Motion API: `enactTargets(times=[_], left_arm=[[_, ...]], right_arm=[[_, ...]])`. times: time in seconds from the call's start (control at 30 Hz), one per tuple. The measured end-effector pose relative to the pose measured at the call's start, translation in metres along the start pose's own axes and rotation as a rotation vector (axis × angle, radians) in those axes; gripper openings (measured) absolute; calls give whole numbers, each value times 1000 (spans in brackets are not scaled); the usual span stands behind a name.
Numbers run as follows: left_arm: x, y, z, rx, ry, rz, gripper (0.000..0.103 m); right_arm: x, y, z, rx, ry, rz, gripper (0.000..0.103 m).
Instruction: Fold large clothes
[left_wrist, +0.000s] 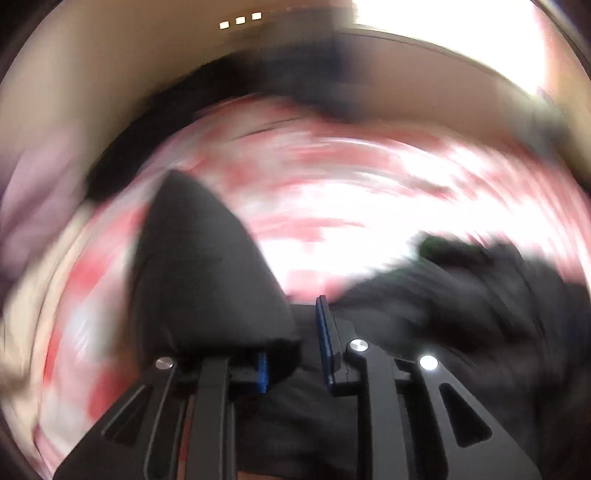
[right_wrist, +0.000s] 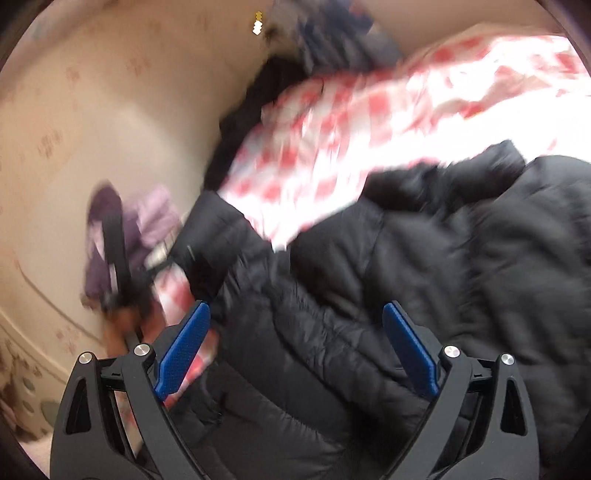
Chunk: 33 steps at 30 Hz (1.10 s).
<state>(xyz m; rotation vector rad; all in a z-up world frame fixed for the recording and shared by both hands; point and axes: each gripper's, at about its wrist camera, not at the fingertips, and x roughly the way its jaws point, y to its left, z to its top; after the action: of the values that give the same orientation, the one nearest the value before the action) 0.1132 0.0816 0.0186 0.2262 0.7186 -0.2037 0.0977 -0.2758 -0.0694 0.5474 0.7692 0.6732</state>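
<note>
A black quilted puffer jacket (right_wrist: 424, 266) lies on a red-and-white checked bedsheet (right_wrist: 332, 140). My right gripper (right_wrist: 295, 343) is open, its blue pads (right_wrist: 184, 347) spread wide just above the jacket, holding nothing. In the left wrist view my left gripper (left_wrist: 291, 332) is shut on a fold of the black jacket (left_wrist: 207, 266), which drapes over the left finger and hides its tip; more of the jacket (left_wrist: 480, 295) lies to the right. That view is heavily blurred. The left gripper also shows in the right wrist view (right_wrist: 122, 266), at the jacket's left end.
The checked sheet (left_wrist: 332, 192) fills the middle of the left wrist view. A purple garment (right_wrist: 147, 221) lies at the bed's left edge. Beige patterned floor (right_wrist: 74, 129) lies beyond. Dark clothes (right_wrist: 332, 40) are piled at the far side.
</note>
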Motion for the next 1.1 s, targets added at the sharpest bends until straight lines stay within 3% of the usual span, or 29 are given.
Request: enactTargets(times=[0.07,0.1,0.13,0.17,0.23,0.27,0.3,0.33,0.43,0.53,0.6,0.63,0.73,0.8,0.87,0.9,0.93,0.97,1.0,1.1], left_arm=[[-11,-72,-17,223,7,-136,22],[-21,-106,-32,316,3,-162,23],[-32,-120,-43,330,-12,-178,23],[-41,-121,-49,298,-22,-210,23],[-59,-96,-59,111,-22,-296,36],[-65,-75,-63,8,-27,-308,58],[-68,-45,-66,-118,-38,-298,69],[-65,-15,-66,-242,-31,-282,71],[-47,36,-53,-447,40,-348,73],[-37,16,-30,-419,82,-422,80],[-27,-19,-23,-381,150,-536,81],[-21,-34,-24,-413,178,-612,81],[-2,-55,-19,-506,193,-681,81],[18,-63,-17,-623,220,-720,81],[44,-65,-17,-804,271,-790,81],[51,-66,-21,-877,282,-808,79],[57,-65,-23,-941,283,-812,71],[64,-61,-24,-1000,273,-802,31],[68,-57,-21,-1009,265,-784,17],[37,-24,6,-933,109,-583,9]], right_arm=[[-21,-10,7,28,-50,-24,91],[-28,-18,11,52,-55,-29,91],[-33,-25,14,77,-55,-35,91],[-39,-33,14,103,-56,-42,91],[-46,-41,12,114,-52,-50,92],[-50,-45,11,106,-51,-59,92],[-51,-48,10,102,-49,-64,91],[-51,-52,9,107,-46,-66,91],[-47,-68,4,156,-50,-58,92],[-44,-81,-10,195,-68,-36,92],[-41,-88,-19,211,-59,-31,92],[-42,-91,-22,220,-55,-26,92],[-51,-92,-27,232,-56,-4,92],[-62,-90,-30,241,-64,16,92],[-75,-86,-35,242,-85,33,92],[-83,-84,-39,241,-98,40,92],[-90,-82,-42,238,-108,43,92],[-96,-82,-45,238,-120,41,92],[-103,-81,-49,243,-133,40,92],[-119,-83,-52,266,-155,53,92]])
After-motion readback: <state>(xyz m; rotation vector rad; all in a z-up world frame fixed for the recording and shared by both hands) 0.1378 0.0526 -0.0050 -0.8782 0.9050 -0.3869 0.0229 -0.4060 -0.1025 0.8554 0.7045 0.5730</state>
